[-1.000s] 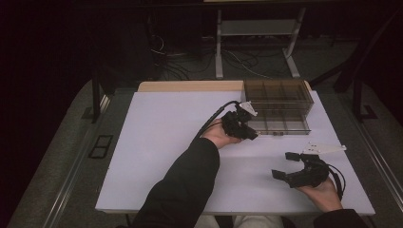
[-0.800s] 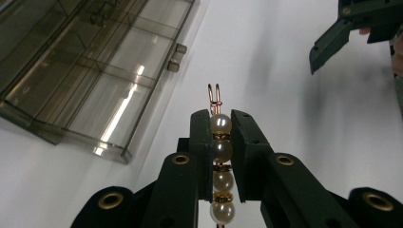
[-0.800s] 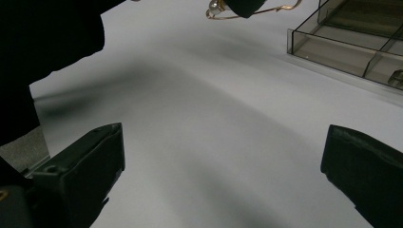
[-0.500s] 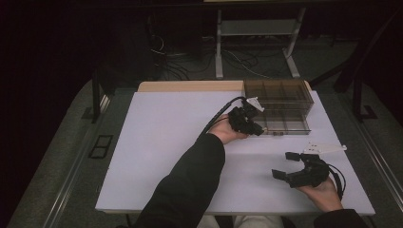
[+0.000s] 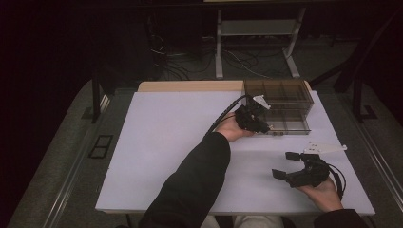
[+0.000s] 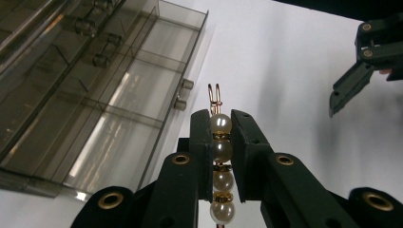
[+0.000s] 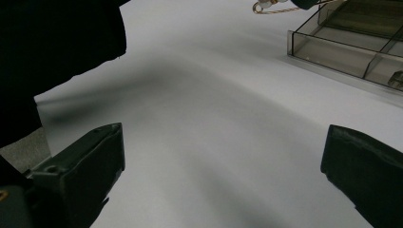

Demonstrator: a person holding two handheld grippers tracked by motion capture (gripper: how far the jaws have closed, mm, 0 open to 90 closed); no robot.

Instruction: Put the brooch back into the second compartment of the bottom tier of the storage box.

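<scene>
Dim room, grey floor (image 5: 52,156), white table (image 5: 161,142).

The pearl string (image 6: 221,164) is running off the bottom edge of the left gripper view. Up top right in the right gripper view, the clear organizer box (image 7: 361,42) is getting cropped.

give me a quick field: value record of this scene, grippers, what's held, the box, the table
left gripper: shut on the pearl strand, beside the open drawer
pearl strand: pearls with gold spacers, gold wire loop at the tip, upright between the jaws
right gripper: open, holding nothing, near the table's right front
organizer box: smoky clear plastic, one drawer pulled out, divided compartments
table: white top
</scene>
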